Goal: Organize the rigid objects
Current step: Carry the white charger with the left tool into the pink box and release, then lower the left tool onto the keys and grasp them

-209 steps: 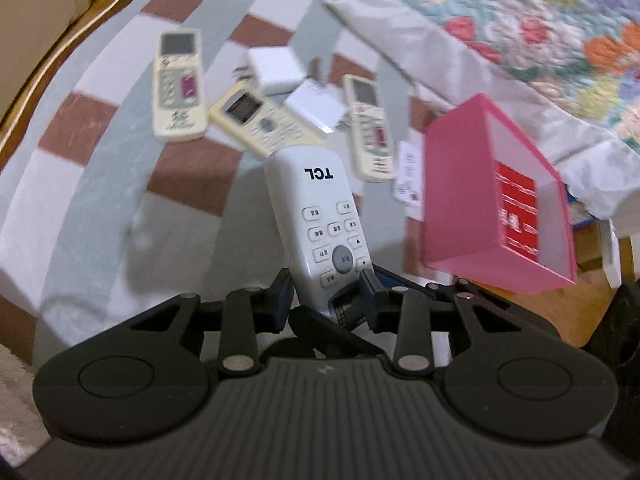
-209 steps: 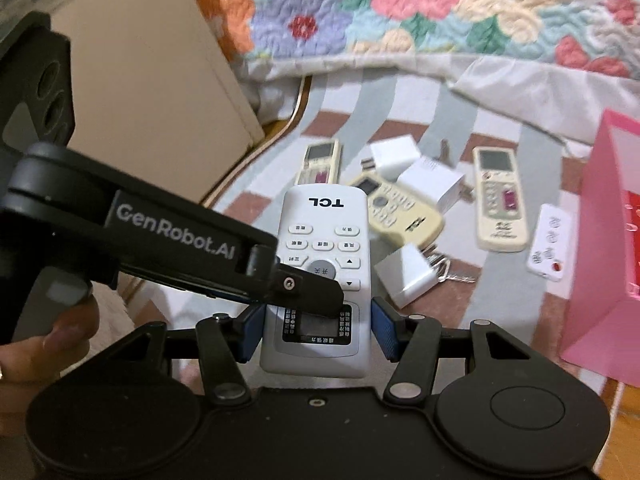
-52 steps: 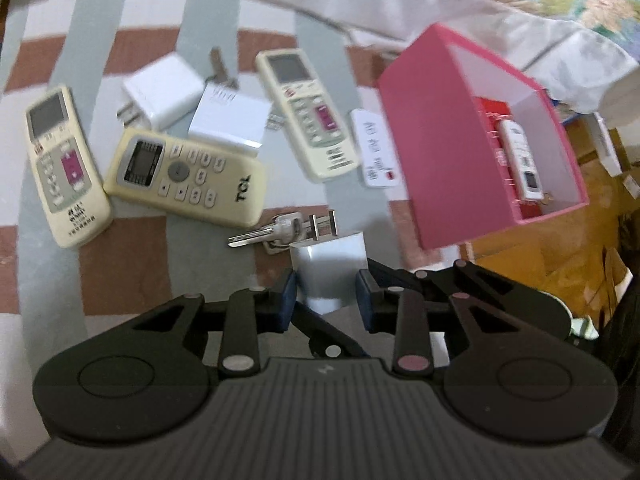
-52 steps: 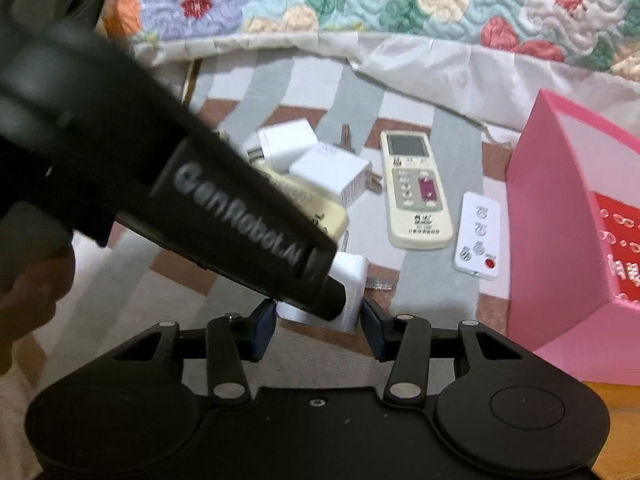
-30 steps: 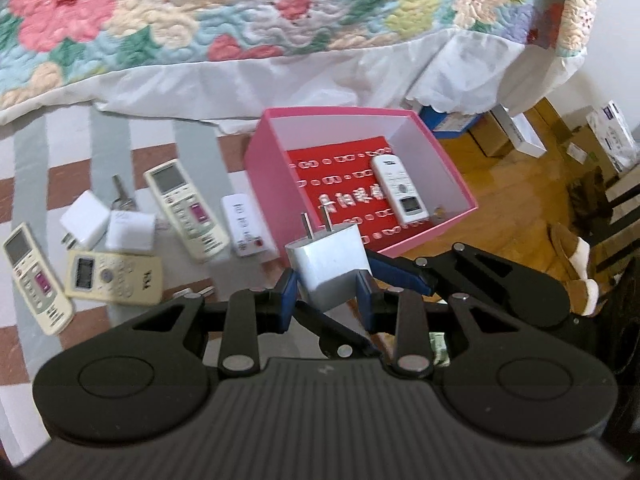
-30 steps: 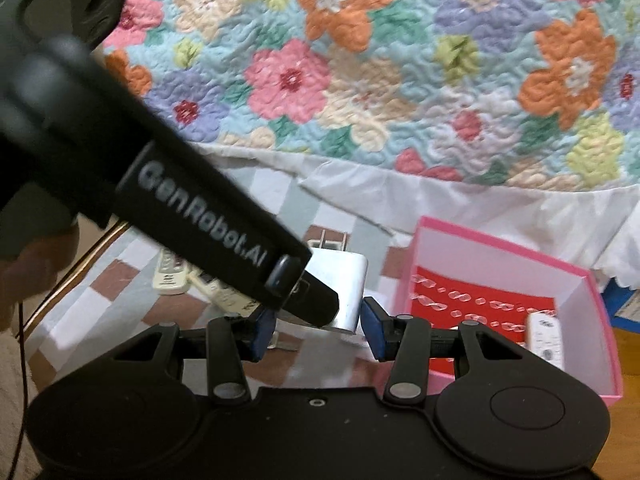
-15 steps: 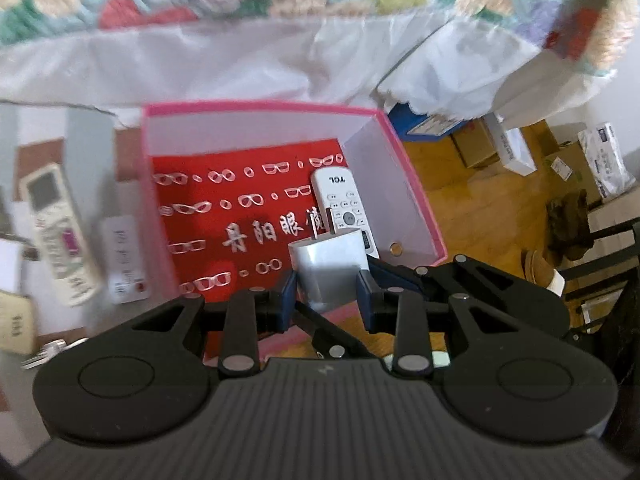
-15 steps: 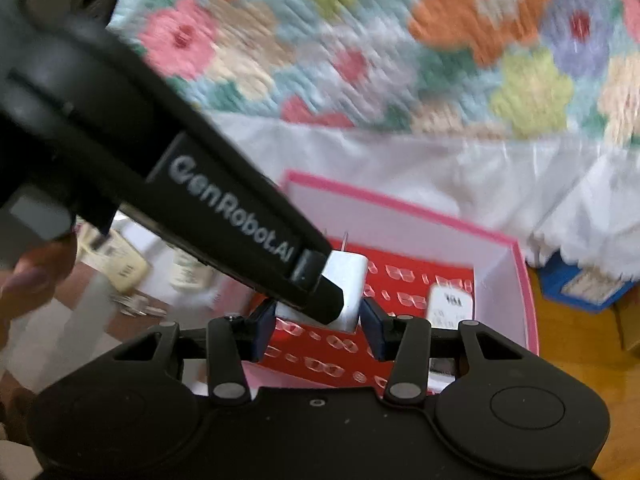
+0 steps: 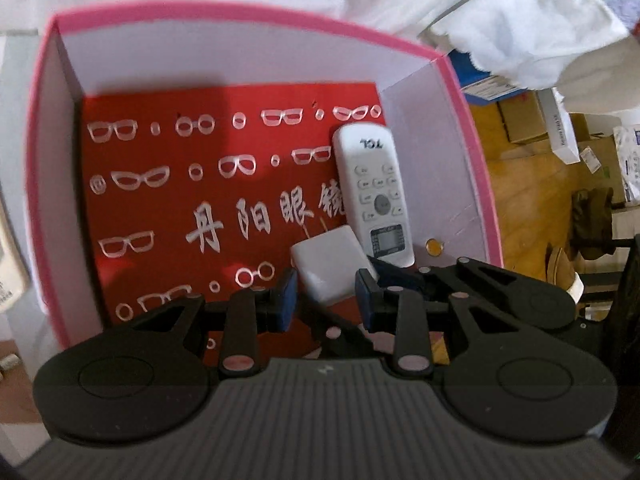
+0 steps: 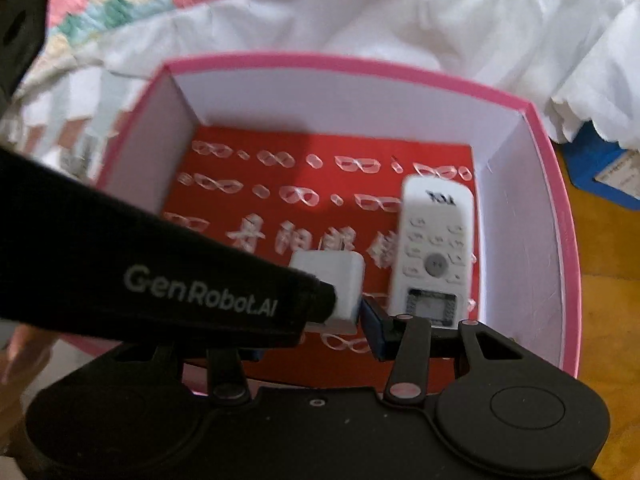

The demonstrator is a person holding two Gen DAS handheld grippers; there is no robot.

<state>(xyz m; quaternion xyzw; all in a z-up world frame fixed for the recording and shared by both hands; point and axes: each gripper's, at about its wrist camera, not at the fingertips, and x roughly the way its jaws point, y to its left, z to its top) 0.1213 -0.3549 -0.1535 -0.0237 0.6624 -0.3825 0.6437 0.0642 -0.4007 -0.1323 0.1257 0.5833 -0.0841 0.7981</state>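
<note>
Over the pink box (image 9: 256, 20), both grippers carry one white plug adapter (image 9: 330, 270) between them. The left gripper (image 9: 325, 292) has its blue pads closed on the adapter's sides; the right gripper (image 10: 316, 330) seems to pinch it too, though the left tool hides one finger. This looks like the drop-off step: next, lower it onto the red liner beside the white TCL remote (image 9: 372, 196) and ease both grips apart. Inside the box I count one remote, plus one adapter held above it.
</note>
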